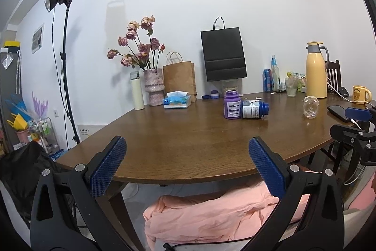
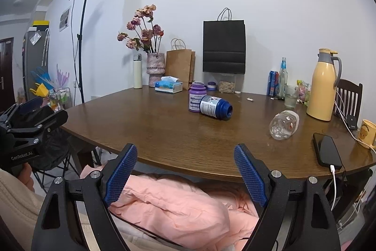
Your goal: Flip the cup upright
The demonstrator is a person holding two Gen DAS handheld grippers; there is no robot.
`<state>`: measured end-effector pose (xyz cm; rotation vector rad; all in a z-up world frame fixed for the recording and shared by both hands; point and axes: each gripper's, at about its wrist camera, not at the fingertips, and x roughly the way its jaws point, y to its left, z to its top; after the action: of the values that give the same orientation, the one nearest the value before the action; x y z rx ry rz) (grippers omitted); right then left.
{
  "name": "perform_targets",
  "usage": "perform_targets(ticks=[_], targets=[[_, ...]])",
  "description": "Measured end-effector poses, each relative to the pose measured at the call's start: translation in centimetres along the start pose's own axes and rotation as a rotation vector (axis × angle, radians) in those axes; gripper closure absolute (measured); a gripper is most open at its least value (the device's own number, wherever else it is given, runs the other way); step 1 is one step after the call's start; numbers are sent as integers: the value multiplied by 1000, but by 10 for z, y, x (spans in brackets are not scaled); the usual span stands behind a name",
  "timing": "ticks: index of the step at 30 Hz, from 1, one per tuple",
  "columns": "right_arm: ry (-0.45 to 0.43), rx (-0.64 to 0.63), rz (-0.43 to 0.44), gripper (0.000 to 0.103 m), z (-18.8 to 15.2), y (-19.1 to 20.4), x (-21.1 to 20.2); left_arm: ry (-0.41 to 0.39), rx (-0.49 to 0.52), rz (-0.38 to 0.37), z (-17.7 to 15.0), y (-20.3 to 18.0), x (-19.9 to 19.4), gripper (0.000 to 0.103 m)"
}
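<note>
Cup: clear cup (image 2: 283, 125) with small printed figures, lying on its side on the desk (image 2: 164, 133) at the right; its mouth seems to face far right, toward the yellow flask (image 2: 323, 86); phone (image 2: 327, 151) just to its near right
Left hand-held gripper (image 1: 186, 166): spread wide, nothing between its pads; at the near desk edge, well apart from the cup
Right hand-held gripper (image 2: 185, 172): also spread and empty; near edge, closer to the cup
Handling: likely light, stiff, smooth and slippery; apt to roll; breakable if glass
Hold: across the round wall near mid-body, pads on opposite sides, then rotate the mouth upward
</note>
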<state>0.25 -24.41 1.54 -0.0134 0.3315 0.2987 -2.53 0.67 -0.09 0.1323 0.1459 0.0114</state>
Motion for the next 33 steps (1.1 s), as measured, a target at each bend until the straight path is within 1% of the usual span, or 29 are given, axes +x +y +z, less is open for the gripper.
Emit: perform_targets(ticks=[7, 33], targets=[[4, 2, -2, 14, 0, 0, 1, -12, 2, 7, 1, 3, -1, 0], [33, 1, 10, 14, -5, 0, 10, -10, 4, 2, 1, 4, -2, 0]])
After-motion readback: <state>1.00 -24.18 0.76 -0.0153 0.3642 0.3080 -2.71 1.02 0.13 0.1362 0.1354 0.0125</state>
